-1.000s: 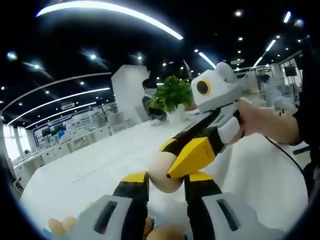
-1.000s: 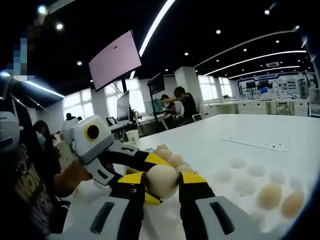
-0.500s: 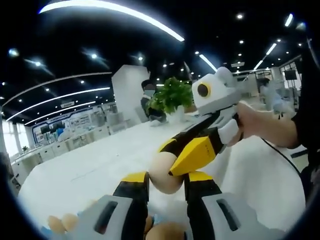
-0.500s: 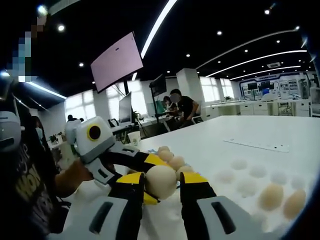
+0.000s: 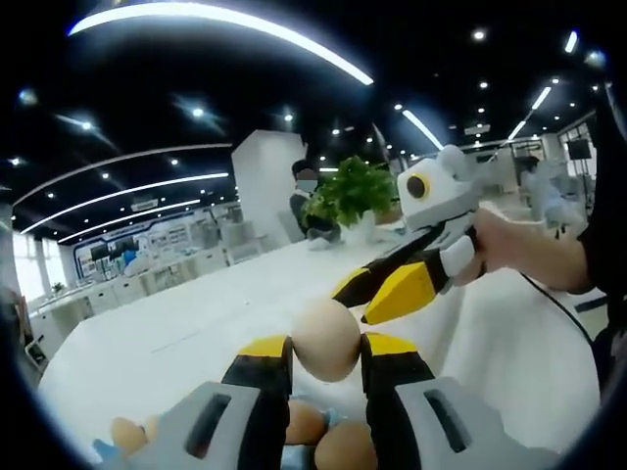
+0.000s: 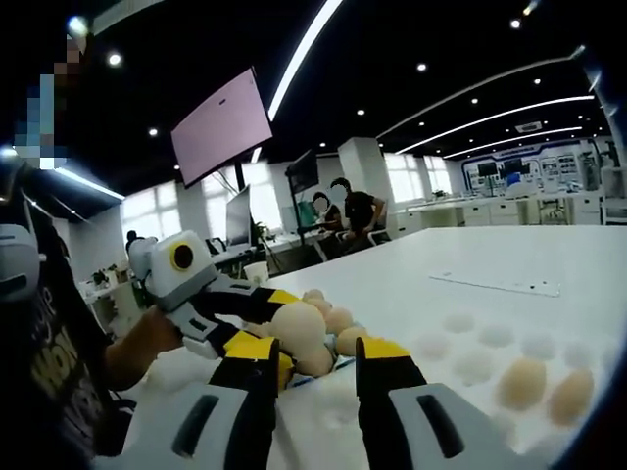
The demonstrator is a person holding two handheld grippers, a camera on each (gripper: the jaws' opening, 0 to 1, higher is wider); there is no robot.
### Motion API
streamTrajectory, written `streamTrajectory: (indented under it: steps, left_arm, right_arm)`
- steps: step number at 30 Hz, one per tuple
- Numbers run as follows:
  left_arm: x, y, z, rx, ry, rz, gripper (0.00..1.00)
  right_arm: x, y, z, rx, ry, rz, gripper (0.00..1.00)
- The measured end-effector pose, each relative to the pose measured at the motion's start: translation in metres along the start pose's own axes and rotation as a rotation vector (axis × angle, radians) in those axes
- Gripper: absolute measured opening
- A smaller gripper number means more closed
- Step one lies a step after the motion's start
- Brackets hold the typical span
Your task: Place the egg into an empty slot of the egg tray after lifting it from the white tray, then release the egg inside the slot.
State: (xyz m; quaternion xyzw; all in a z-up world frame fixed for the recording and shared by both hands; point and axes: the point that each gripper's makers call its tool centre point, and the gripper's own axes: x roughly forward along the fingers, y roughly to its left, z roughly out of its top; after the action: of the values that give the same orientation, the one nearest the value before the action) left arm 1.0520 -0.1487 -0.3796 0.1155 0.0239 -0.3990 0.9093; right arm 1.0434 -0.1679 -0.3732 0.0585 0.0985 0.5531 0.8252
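A pale egg (image 5: 326,333) sits between my left gripper's (image 5: 326,345) yellow-tipped jaws, which are shut on it. My right gripper (image 5: 355,302) reaches in from the right, held by a hand, with its jaw tips a little apart from the egg. In the right gripper view, my right gripper (image 6: 318,357) stands open with nothing between its jaws. Just beyond it the left gripper (image 6: 289,330) holds the egg (image 6: 297,326). The white egg tray (image 6: 480,364) lies to the right with several empty slots and two eggs (image 6: 519,382) in its near row.
More eggs (image 6: 339,319) lie heaped behind the held egg, and some eggs (image 5: 306,423) show below my left jaws. The long white table (image 5: 176,333) stretches away. A potted plant (image 5: 353,191) and a seated person (image 5: 312,206) are at its far end.
Both grippers were closed around the same egg. The right gripper has now let go and drawn back slightly, while the egg stays in the left gripper.
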Motion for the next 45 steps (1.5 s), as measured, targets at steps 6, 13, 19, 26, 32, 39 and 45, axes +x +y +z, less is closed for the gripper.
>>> streamTrajectory:
  steps: [6,13,19,26,32,39,45]
  left_arm:
    - [-0.006,0.006,0.001,-0.001,-0.003,0.018,0.27]
    - [-0.017,0.015,0.000,-0.002,-0.001,0.051,0.27]
    - [-0.033,0.029,-0.002,-0.011,0.003,0.092,0.27]
    - [-0.053,0.048,-0.002,-0.038,-0.010,0.140,0.27]
    - [-0.066,0.059,-0.004,-0.041,-0.007,0.174,0.27]
    - [-0.083,0.066,-0.006,-0.042,-0.006,0.207,0.27]
    - [-0.099,0.074,-0.013,-0.050,0.000,0.241,0.27]
  right_arm:
    - [0.000,-0.001,-0.002,0.003,0.005,-0.004,0.32]
    - [0.000,-0.001,-0.005,-0.002,0.016,-0.010,0.32]
    - [0.000,-0.004,-0.006,-0.002,0.019,-0.011,0.33]
    - [0.002,-0.003,-0.006,-0.001,0.023,-0.003,0.32]
    - [0.003,-0.003,-0.008,-0.005,0.032,0.004,0.32]
    - [0.005,-0.003,-0.012,-0.017,0.053,0.011,0.32]
    - [0.007,-0.003,-0.014,-0.019,0.059,0.014,0.32]
